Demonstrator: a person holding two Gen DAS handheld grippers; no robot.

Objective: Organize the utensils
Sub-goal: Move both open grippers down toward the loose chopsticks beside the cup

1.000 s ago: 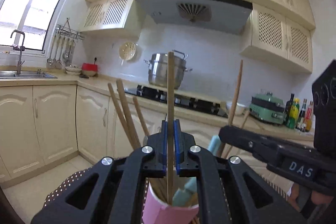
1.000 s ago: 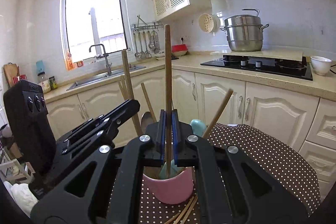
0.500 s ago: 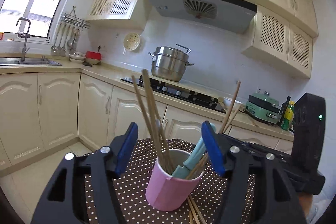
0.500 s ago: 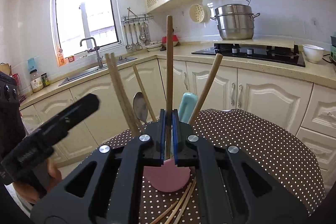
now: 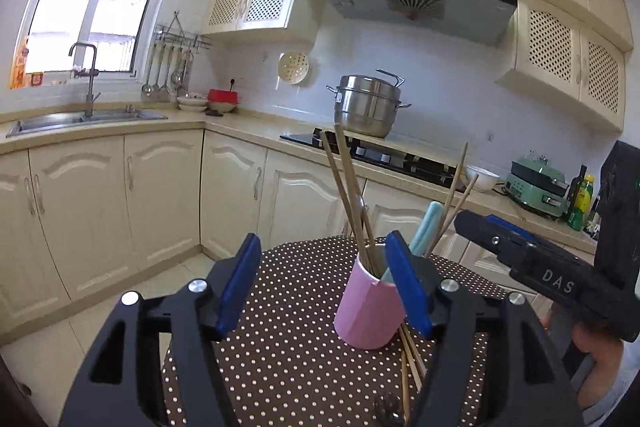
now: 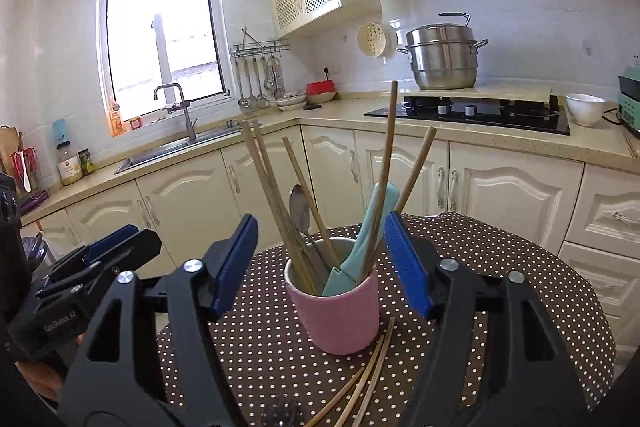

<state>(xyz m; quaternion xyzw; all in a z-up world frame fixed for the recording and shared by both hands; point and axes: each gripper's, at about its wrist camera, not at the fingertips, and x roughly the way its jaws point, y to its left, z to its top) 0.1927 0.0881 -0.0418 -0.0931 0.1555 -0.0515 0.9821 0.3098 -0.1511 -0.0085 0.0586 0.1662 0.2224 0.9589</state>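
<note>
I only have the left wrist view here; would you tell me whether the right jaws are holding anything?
Observer: No, the right gripper holds nothing. Its jaws are opening, and the chopsticks stand free in the pink cup.
Operator: Thank you. Is there a spoon in that cup as well?
Observer: Yes, a metal spoon stands among the chopsticks, bowl upward.

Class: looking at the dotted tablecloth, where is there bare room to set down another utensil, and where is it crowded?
Bare cloth lies left of the pink cup, toward the round table's left edge, and to its right and behind it. Crowded: the near patch in front of the cup, where loose chopsticks lie. Both grippers, left gripper and right gripper, hover there with nothing gripped, the right's jaws opening.
</note>
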